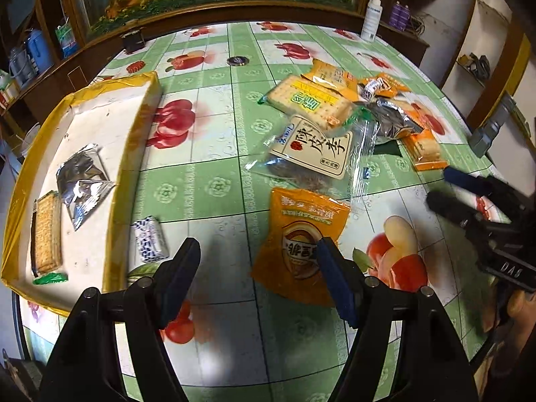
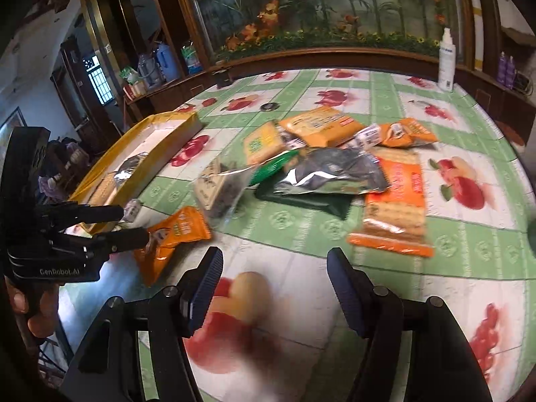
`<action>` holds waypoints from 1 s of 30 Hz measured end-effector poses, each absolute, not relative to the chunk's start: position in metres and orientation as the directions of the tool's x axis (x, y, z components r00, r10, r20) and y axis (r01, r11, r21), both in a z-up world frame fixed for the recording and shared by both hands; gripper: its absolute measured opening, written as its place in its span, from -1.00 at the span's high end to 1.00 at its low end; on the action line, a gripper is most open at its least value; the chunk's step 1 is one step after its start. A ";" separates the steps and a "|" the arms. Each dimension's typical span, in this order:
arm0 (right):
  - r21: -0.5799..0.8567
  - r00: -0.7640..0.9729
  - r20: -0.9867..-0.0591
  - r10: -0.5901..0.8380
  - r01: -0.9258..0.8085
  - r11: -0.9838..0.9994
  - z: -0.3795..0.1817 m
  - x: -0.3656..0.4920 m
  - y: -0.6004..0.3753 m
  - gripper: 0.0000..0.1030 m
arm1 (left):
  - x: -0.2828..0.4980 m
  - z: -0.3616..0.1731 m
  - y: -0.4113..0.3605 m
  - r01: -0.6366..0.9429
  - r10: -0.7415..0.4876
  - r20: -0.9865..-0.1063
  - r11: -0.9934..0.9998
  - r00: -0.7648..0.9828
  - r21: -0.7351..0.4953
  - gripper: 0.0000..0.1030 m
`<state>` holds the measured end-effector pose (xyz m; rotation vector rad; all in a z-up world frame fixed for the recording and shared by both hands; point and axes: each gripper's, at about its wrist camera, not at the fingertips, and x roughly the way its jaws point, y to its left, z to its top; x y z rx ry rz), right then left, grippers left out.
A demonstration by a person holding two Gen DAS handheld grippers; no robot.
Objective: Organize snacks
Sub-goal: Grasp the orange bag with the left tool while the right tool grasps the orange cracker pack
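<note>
Orange packet point(image 1: 303, 241): glossy, crinkled, flat on tablecloth point(image 1: 217, 154)
Left gripper point(image 1: 258, 254): released, nothing clamped
Right gripper point(image 2: 273, 268): released, empty

Flat dark green packet point(image 2: 315, 197): mostly covered by a crinkled silver foil bag point(image 2: 338, 171).
Orange pouch point(image 1: 301, 244): lower right part was hidden behind a blue-padded finger point(image 1: 335, 278).
Yellow-rimmed shallow cardboard tray point(image 2: 174, 147): near end hidden behind the other black handheld gripper point(image 2: 129, 222).
Small white-and-blue wrapped sweet point(image 1: 149, 239): print was blurred, unreadable.
</note>
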<state>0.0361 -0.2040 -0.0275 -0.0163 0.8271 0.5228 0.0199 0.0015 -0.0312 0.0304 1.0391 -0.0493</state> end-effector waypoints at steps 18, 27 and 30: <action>0.099 0.590 -0.769 0.245 -0.269 0.958 -0.049 0.118 -0.242 -0.61 | 0.027 -0.033 -0.012 0.131 -0.152 -0.851 0.986 0.503 -0.098 -0.43; 0.060 0.575 -0.792 0.205 -0.261 0.963 -0.057 0.128 -0.236 -0.37 | 0.031 -0.058 -0.035 0.134 -0.023 -0.874 0.990 0.485 0.048 -0.58; 0.030 0.587 -0.790 0.179 -0.255 0.966 -0.056 0.126 -0.237 -0.08 | 0.030 -0.059 -0.025 0.096 -0.034 -0.865 0.995 0.500 0.016 -0.35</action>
